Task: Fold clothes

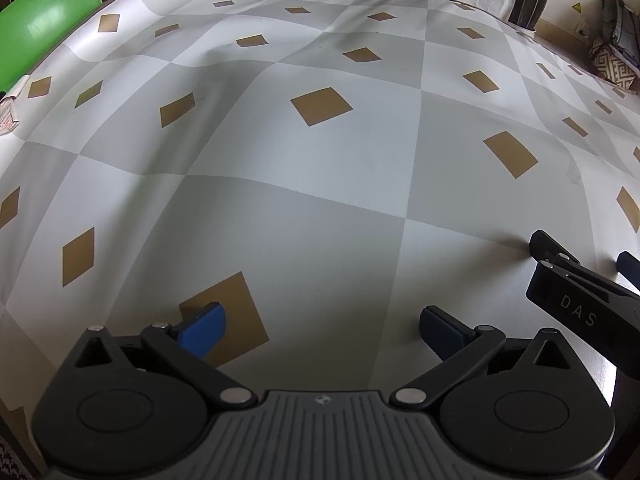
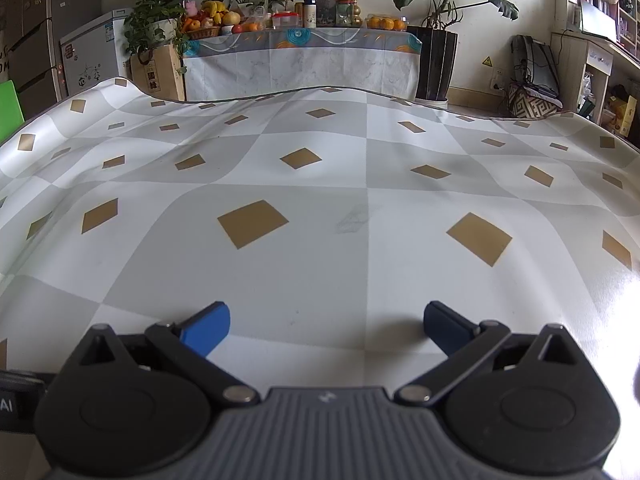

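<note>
The checked tablecloth [image 2: 320,272] fills both views and no garment is visible on it, so I cannot tell which side the clothes lie, while the left gripper [image 1: 322,330] and right gripper [image 2: 326,326] stand released, empty, side by side.

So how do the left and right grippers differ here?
The left gripper looks steeply down at the tablecloth, with a brown square under one fingertip; the right gripper looks level, out to the plants, over plain grey and white. Both are open and empty.
</note>
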`<control>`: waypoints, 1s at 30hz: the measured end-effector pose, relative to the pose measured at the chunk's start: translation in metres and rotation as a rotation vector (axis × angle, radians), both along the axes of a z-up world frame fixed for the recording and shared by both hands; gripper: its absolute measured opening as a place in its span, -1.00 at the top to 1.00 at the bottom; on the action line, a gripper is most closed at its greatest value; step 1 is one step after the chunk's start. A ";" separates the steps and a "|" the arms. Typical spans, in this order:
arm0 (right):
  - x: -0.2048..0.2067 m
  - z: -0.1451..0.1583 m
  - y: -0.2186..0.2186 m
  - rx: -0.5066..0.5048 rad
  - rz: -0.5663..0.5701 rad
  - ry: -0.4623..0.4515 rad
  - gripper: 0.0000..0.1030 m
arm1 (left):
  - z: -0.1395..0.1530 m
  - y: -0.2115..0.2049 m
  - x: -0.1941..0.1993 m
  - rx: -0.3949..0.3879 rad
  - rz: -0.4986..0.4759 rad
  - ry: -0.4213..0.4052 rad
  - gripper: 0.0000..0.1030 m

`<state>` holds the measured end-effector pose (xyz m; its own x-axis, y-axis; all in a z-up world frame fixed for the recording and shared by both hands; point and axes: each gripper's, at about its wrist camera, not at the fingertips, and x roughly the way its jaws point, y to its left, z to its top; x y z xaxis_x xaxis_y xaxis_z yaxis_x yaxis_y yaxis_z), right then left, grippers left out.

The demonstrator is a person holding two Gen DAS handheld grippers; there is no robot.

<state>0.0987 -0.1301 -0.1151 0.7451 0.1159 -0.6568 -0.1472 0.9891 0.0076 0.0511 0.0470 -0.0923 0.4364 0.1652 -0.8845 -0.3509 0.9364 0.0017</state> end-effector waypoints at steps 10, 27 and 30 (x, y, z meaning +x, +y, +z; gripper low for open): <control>0.000 0.000 0.000 0.000 0.000 0.000 -1.00 | 0.000 0.000 0.001 0.000 0.008 0.001 -1.00; 0.000 0.000 0.000 0.000 0.000 0.000 -1.00 | 0.001 -0.002 0.000 -0.002 -0.003 0.016 -1.00; 0.000 0.000 0.000 0.000 0.000 0.000 -1.00 | 0.002 -0.001 0.001 -0.004 -0.003 0.034 -1.00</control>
